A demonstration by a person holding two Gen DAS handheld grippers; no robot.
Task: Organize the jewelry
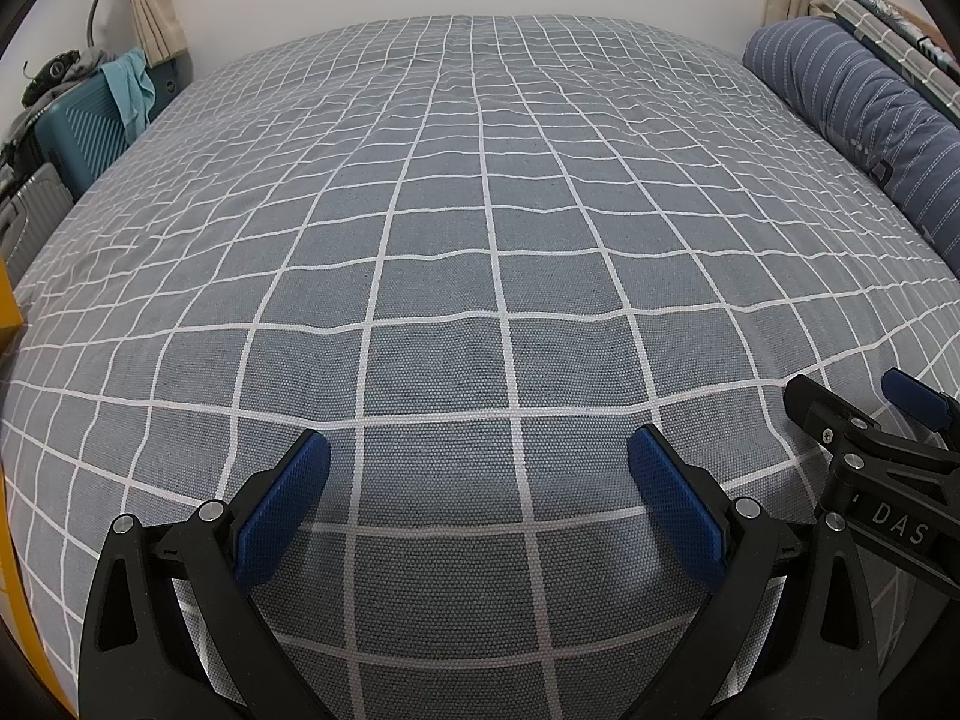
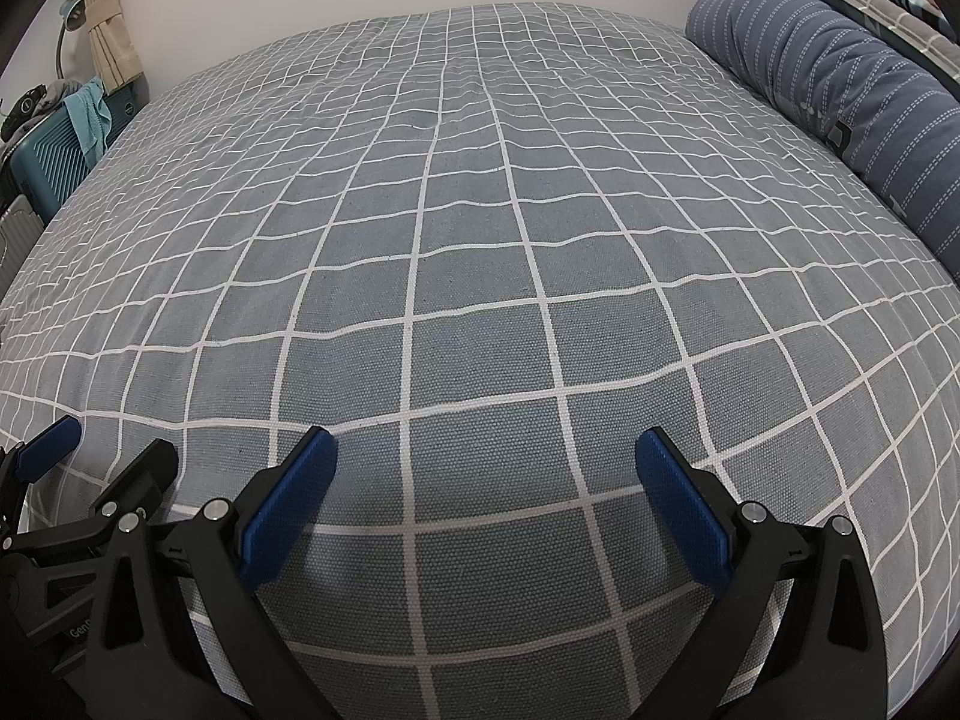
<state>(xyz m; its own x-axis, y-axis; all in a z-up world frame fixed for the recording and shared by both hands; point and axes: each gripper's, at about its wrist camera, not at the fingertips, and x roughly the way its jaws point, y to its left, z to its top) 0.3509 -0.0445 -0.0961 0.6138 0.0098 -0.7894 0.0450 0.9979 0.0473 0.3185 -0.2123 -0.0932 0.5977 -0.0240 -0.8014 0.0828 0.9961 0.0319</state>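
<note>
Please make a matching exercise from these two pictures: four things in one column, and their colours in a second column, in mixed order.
1. bedspread
2. suitcase
3. curtain
4. pads

a. beige
b. grey with white grid
c. blue
d. teal

Pairs: 1-b, 2-d, 3-a, 4-c

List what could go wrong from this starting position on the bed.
1. No jewelry shows in either view, so the person may have to search before anything can be picked up.
2. The left gripper and right gripper sit side by side, close together, both open; a sideways swing could knock them together.
3. The checked bedspread is soft and wrinkled, so small pieces laid on it might sink into folds.
</note>
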